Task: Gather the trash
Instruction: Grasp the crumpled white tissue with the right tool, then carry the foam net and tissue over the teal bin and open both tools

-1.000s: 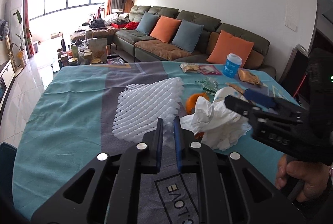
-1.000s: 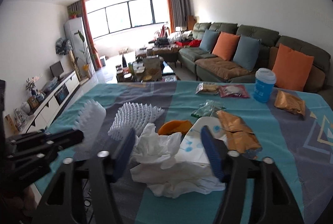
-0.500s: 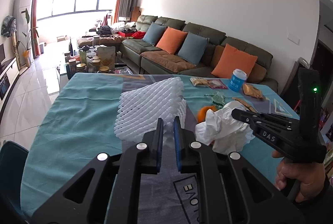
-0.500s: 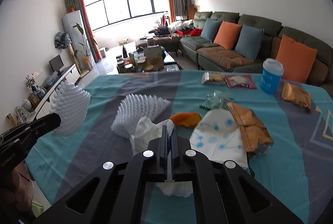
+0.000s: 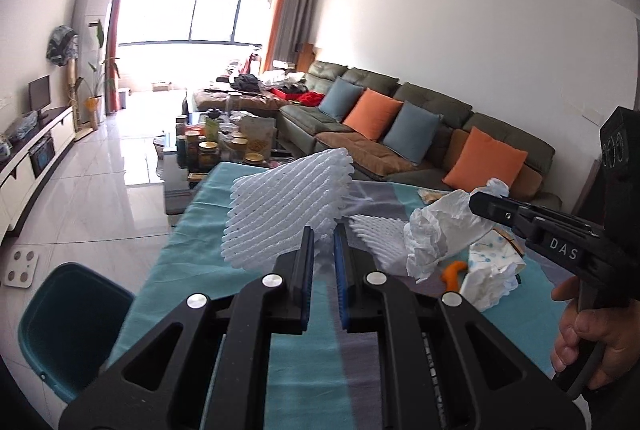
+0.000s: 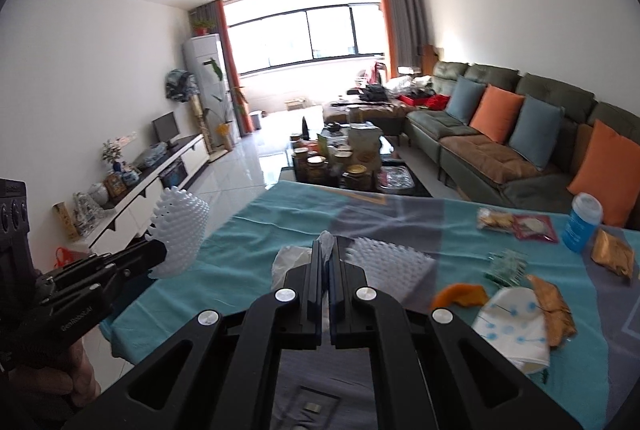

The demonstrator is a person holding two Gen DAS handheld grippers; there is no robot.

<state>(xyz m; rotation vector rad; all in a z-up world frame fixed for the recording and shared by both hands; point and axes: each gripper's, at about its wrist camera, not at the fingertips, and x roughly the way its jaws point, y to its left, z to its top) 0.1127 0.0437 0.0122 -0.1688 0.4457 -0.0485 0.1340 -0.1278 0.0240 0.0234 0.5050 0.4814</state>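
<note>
My left gripper [image 5: 323,234] is shut on a white foam fruit net [image 5: 286,214] and holds it above the table's left edge; the net also shows in the right wrist view [image 6: 180,232]. My right gripper [image 6: 328,250] is shut on a crumpled white tissue [image 6: 294,260], lifted off the table; the tissue shows in the left wrist view [image 5: 438,230]. A second foam net [image 6: 390,262], an orange peel [image 6: 460,294], a white dotted wrapper [image 6: 514,326] and brown snack bags [image 6: 554,310] lie on the teal tablecloth [image 6: 272,226].
A blue cup [image 6: 582,222], snack packets [image 6: 516,222] and a gold bag [image 6: 612,254] sit at the table's far right. A teal chair [image 5: 68,322] stands left of the table. A coffee table with jars [image 6: 344,162] and a sofa [image 6: 520,138] lie beyond.
The right gripper closed on the tissue and lifted it. Both grippers rose and swung left, carrying the foam net and tissue off the table surface.
</note>
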